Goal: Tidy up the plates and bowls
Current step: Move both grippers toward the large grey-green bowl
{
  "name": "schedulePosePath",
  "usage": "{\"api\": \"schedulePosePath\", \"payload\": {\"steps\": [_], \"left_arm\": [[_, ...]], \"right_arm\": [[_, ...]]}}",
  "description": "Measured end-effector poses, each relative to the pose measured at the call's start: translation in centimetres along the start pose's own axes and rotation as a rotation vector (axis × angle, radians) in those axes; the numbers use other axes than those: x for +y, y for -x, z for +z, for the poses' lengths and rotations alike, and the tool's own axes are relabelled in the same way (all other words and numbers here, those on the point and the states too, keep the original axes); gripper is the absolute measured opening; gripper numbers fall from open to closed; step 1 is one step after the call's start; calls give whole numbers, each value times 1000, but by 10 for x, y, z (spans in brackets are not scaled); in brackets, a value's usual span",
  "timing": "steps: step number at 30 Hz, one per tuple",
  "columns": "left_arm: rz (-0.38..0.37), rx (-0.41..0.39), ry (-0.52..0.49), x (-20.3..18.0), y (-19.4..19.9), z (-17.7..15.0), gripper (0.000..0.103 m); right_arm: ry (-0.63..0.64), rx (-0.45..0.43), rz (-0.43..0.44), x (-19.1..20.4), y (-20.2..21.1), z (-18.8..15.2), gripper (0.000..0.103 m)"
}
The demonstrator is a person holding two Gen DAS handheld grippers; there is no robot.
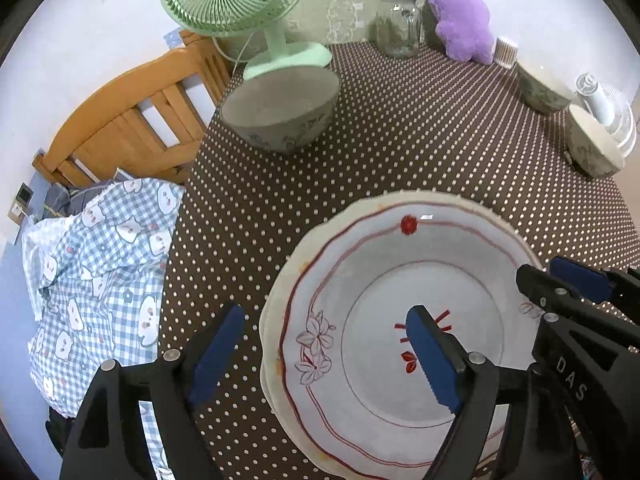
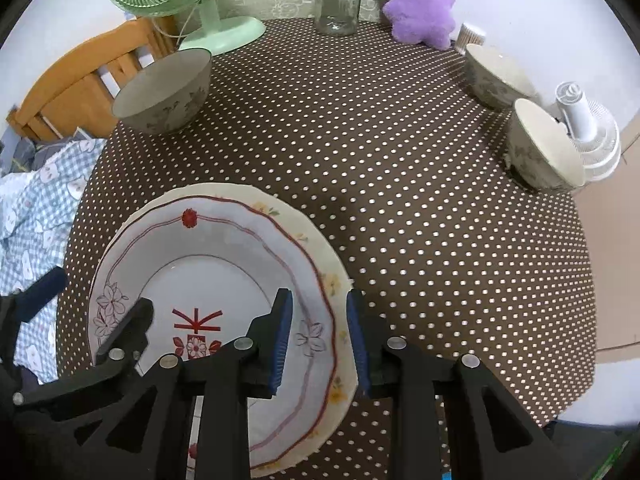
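A white plate with red trim (image 1: 360, 280) (image 2: 224, 240) lies on a cream plate (image 1: 266, 316) (image 2: 332, 276) near the table's front. My left gripper (image 1: 324, 350) is open, its jaws straddling the stack's left rim. My right gripper (image 2: 320, 340) is open, its jaws straddling the stack's right rim; it also shows in the left wrist view (image 1: 560, 280). A grey floral bowl (image 1: 280, 112) (image 2: 164, 92) stands at the back left. Two more bowls (image 2: 496, 76) (image 2: 544, 148) stand at the right edge.
On the brown dotted tablecloth (image 2: 360, 160) stand a green fan (image 1: 244, 4), a glass jar (image 2: 338, 0), a purple plush toy (image 2: 420, 4) and a small white fan (image 2: 588, 136). A wooden chair (image 1: 132, 120) and checked cloth (image 1: 92, 272) are left of the table.
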State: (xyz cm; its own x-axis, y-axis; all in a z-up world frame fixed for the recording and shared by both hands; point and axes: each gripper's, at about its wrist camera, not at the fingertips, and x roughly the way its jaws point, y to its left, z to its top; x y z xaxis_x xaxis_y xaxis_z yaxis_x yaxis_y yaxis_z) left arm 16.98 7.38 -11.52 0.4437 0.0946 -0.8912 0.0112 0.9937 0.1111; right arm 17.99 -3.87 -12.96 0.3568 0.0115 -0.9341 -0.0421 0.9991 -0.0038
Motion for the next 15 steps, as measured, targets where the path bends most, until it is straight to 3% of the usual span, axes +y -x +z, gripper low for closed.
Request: {"api": "schedulePosePath", "payload": {"steps": [5,10,15], "left_arm": [[-65,-32,21,0,18,10,86],[-88,-62,19,-12,35,26,86],[-122,-85,10,-33,48,37,86]], "right_arm": [[-34,-12,-3,-12,18,4,36],[-104,-65,-28,-35,45,4,60],[-156,-112,-43,-63,65,5,64]]}}
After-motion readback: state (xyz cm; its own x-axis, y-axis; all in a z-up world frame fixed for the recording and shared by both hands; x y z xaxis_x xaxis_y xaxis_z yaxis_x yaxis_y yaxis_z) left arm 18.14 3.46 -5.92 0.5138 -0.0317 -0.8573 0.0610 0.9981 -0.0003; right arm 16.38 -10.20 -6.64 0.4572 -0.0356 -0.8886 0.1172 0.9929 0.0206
